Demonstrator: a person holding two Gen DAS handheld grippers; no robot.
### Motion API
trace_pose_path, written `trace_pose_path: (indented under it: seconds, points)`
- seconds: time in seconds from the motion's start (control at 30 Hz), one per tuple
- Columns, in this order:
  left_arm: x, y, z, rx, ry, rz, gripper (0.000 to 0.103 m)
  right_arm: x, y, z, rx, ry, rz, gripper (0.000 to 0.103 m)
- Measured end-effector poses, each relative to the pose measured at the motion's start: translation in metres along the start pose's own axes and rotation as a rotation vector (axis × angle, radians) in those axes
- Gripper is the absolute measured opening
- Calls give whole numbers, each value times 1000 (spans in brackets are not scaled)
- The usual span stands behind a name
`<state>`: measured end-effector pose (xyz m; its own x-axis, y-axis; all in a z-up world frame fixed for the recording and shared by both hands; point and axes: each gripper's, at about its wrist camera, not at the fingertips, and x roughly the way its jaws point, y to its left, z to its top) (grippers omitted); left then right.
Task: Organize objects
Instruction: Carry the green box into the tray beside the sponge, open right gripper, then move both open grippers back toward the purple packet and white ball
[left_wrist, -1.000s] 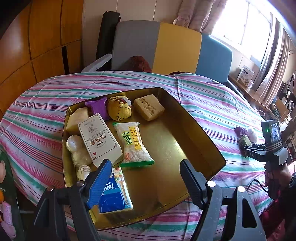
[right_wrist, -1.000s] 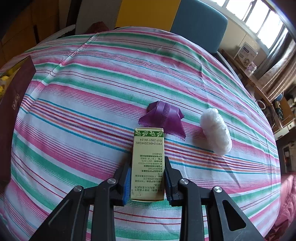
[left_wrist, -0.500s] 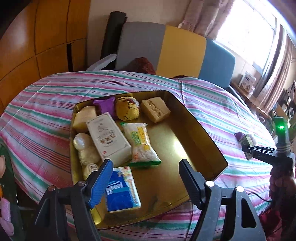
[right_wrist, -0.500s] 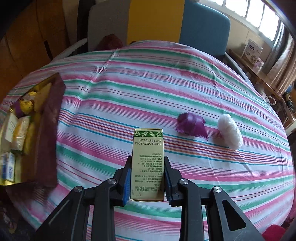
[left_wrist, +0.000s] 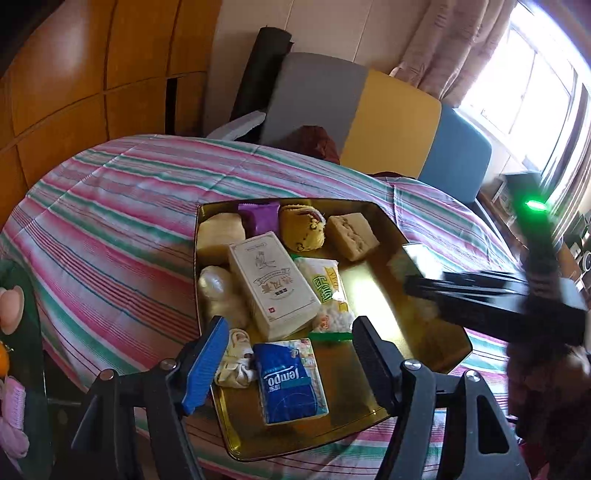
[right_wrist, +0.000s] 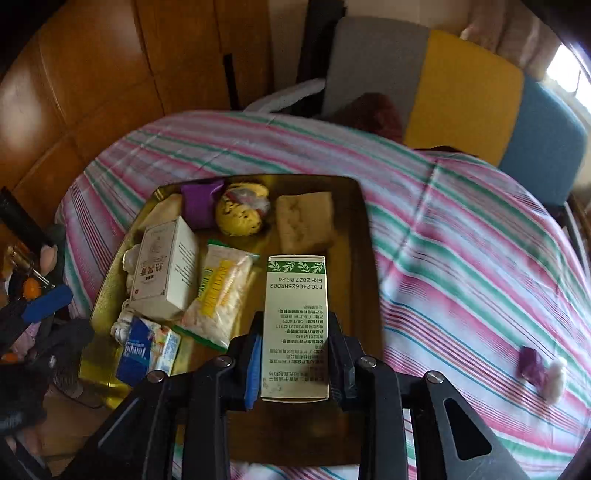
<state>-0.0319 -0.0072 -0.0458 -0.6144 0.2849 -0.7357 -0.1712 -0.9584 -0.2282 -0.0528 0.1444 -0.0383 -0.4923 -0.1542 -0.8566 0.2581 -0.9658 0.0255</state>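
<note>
Hovering over gold tray now, green-topped box

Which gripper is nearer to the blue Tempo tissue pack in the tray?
Left. The left gripper hangs right over the blue Tempo tissue pack, its fingers open. The right gripper, shut on the green-topped box, is over the tray's other side.

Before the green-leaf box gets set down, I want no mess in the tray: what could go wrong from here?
The right gripper holds the green-leaf box over the gold tray's bare right side. Dropped tilted, it could land on the rice-snack bag. The left gripper, jaws closing on nothing, hovers by the Tempo tissue pack, so the grippers might collide.
</note>
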Motion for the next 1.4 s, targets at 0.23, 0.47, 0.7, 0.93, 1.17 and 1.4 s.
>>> trace_pose_path:
  seconds: [0.23,0.47,0.7,0.93,1.17,1.4]
  points:
    - [7,12,-3,-33,19,-9,69,74,8,22,28,143,-33,31]
    - [10,16,-3,-40,27,-5,69,72,4,25,55,97,0,50]
    - [6,9,-3,-12,17,2,69,34,-5,16,64,9,9,63]
    - [-1,-7,-2,39,6,0,69,-18,-31,-16,93,-68,-6,69]
    - [-4,-29,-1,97,3,-3,69,-51,-88,-52,171,-97,-110,73]
    - [0,-55,-4,163,17,-14,69,-73,-165,-83,298,-108,-232,73]
